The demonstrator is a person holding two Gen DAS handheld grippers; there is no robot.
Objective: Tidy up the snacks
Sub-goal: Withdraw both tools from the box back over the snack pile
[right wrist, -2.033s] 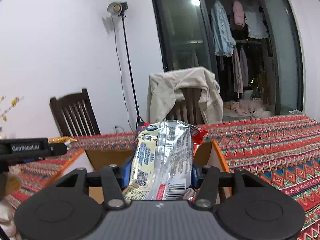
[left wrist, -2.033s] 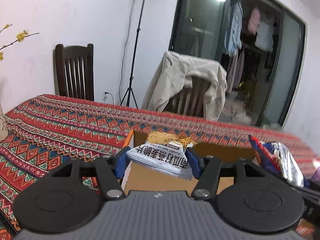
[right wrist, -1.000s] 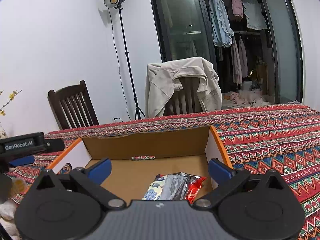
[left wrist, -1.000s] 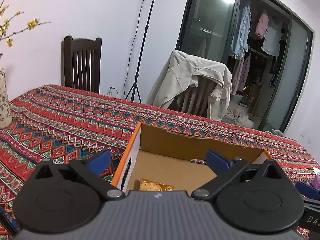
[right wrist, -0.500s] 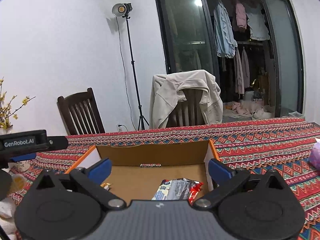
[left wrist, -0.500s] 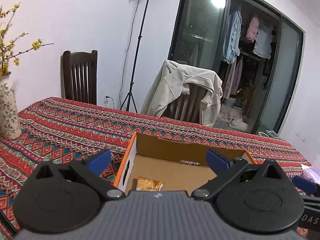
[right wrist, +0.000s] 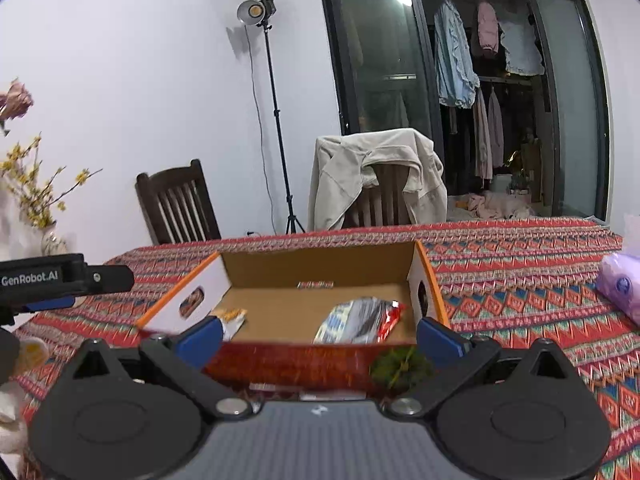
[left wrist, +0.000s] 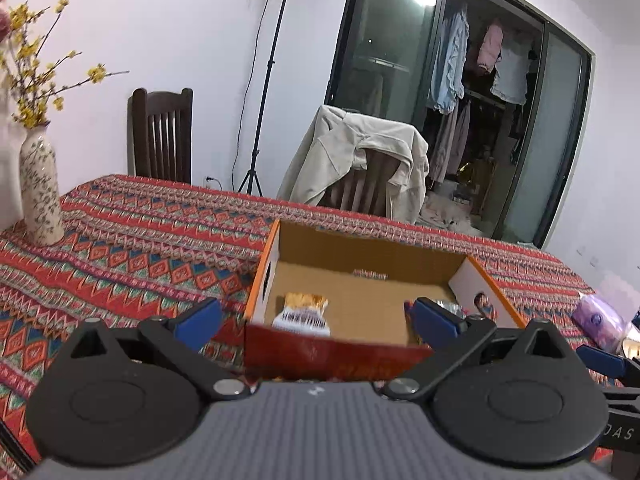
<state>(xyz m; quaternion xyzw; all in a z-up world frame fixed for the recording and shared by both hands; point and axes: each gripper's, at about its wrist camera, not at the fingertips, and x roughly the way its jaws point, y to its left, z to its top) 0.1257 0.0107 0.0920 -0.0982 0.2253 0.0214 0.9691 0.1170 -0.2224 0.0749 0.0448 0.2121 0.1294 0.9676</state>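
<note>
The desk (left wrist: 140, 240) under its red patterned cloth carries the open cardboard box (right wrist: 320, 268), and both my tongs hang just in front of its near wall. Inside lie the silver-and-red snack bag (right wrist: 360, 320) on the right and the smaller white-and-gold snack packet (left wrist: 303, 312) on the left. My left tongs (left wrist: 316, 320) and right tongs (right wrist: 320, 340) are both spread wide, holding nothing.

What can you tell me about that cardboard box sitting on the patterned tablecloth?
The cardboard box is open-topped with a plain brown inside, orange-edged white side walls with oval handle holes, and a dark red near wall. It sits flat on the tablecloth. Inside lie a small orange-and-white snack packet near the left wall and a silver-and-red snack bag toward the right.
</note>
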